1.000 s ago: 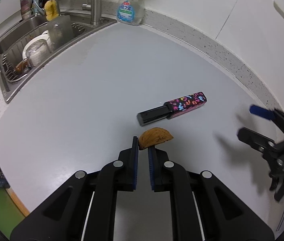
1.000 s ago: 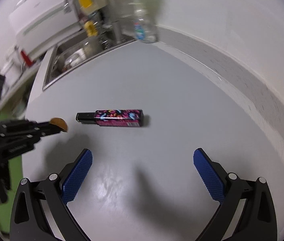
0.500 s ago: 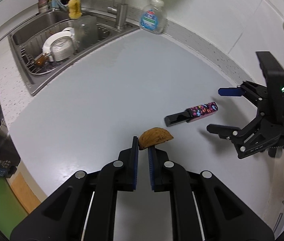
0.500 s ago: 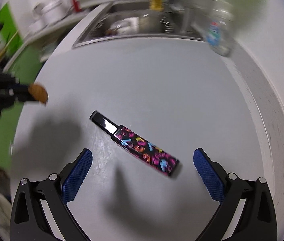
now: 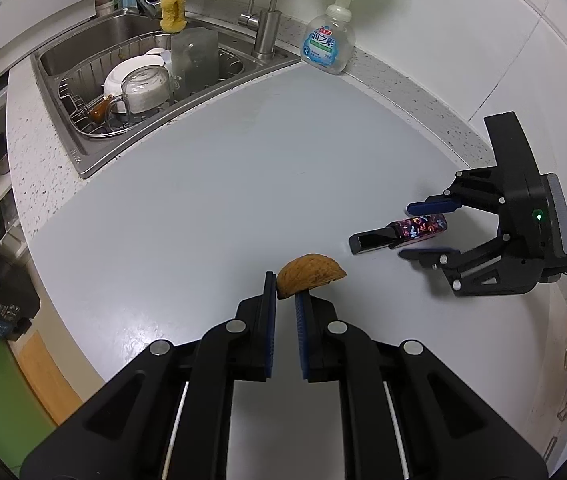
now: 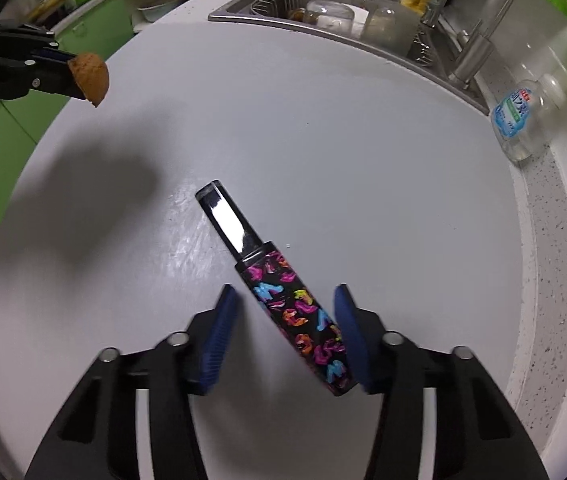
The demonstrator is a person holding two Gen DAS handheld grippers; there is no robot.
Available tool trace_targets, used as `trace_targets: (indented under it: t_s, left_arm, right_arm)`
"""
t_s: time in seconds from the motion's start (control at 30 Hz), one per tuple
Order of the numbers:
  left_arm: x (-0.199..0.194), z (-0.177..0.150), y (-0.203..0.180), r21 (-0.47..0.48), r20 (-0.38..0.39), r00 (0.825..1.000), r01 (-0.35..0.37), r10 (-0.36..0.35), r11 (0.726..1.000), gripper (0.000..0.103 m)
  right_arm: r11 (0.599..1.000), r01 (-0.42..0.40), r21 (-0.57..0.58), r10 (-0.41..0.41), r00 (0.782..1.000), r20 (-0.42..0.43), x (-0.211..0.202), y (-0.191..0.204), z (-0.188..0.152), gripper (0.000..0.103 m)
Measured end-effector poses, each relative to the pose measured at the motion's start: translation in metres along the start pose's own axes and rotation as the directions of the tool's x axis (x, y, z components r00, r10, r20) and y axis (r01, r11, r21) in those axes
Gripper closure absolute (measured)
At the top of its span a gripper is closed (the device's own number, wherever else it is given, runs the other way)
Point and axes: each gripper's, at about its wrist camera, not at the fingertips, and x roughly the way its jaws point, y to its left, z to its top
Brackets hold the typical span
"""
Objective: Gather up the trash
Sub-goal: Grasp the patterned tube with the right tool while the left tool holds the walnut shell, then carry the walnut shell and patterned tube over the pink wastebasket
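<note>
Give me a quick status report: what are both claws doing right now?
Left gripper shut on walnut shell, lifted off the counter. Right gripper closing around patterned tube, which lies on the counter. Nothing in the way.

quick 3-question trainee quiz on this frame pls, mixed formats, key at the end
1. True or false: the left gripper holds the walnut shell half clear of the countertop.
2. Multiple choice: the patterned tube on the countertop lies
A. in the sink
B. between the fingers of the right gripper
C. against the soap bottle
3. Fill in: the right gripper's fingers are ____ around the tube, one side not yet touching.

Key: 1 true; 2 B; 3 closing
</note>
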Motion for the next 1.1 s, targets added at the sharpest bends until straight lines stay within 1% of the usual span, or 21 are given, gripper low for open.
trace_targets:
  t_s: [0.1, 0.17, 0.23, 0.3, 0.43, 0.63, 0.73, 0.83, 0.93, 1.03, 1.1]
  left_arm:
    - [-0.001, -0.001, 0.001, 0.001, 0.001, 1.000, 0.000, 0.000, 1.000, 0.094]
    - [-0.002, -0.002, 0.000, 0.006, 0.002, 1.000, -0.002, 0.002, 1.000, 0.094]
    - [-0.003, -0.002, 0.000, 0.011, 0.003, 1.000, -0.001, 0.001, 1.000, 0.094]
    - [-0.005, -0.003, 0.000, 0.015, 0.006, 1.000, 0.000, 0.000, 1.000, 0.094]
    - [-0.011, -0.006, 0.002, 0.028, 0.011, 1.000, 0.004, -0.005, 1.000, 0.094]
    - [-0.025, -0.016, 0.010, 0.047, 0.019, 1.000, 0.009, -0.010, 0.999, 0.094]
    - [-0.036, -0.023, 0.017, 0.057, 0.028, 1.000, 0.009, -0.010, 0.998, 0.094]
    - [-0.048, -0.032, 0.029, 0.061, 0.037, 0.999, 0.002, -0.004, 0.998, 0.094]
    - [-0.064, -0.043, 0.044, 0.062, 0.048, 0.999, -0.012, 0.009, 0.998, 0.094]
    - [-0.080, -0.057, 0.065, 0.054, 0.056, 0.998, -0.029, 0.026, 0.998, 0.094]
    - [-0.089, -0.067, 0.081, 0.040, 0.061, 0.997, -0.041, 0.038, 0.998, 0.094]
  right_arm:
    - [1.000, 0.020, -0.021, -0.020, 1.000, 0.000, -0.002, 0.002, -0.001, 0.065]
    - [0.999, 0.047, -0.012, -0.047, 0.999, 0.005, -0.005, 0.002, -0.003, 0.073]
    - [0.999, 0.016, 0.033, -0.017, 1.000, 0.013, -0.010, -0.002, -0.006, 0.079]
    - [0.997, 0.035, 0.064, -0.036, 0.999, 0.011, -0.013, 0.000, -0.009, 0.080]
    - [0.986, 0.048, 0.157, -0.052, 0.998, 0.024, -0.022, 0.001, -0.016, 0.081]
    - [0.953, 0.056, 0.296, -0.077, 0.995, 0.060, -0.044, 0.013, -0.019, 0.081]
    - [0.929, 0.056, 0.365, -0.094, 0.992, 0.088, -0.059, 0.025, -0.018, 0.081]
    - [0.909, 0.048, 0.415, -0.108, 0.986, 0.124, -0.076, 0.043, -0.013, 0.081]
    - [0.893, 0.017, 0.449, -0.107, 0.978, 0.177, -0.091, 0.067, -0.001, 0.081]
    - [0.887, -0.017, 0.461, -0.094, 0.971, 0.218, -0.100, 0.091, 0.014, 0.081]
    - [0.890, -0.046, 0.453, -0.076, 0.966, 0.247, -0.102, 0.114, 0.030, 0.081]
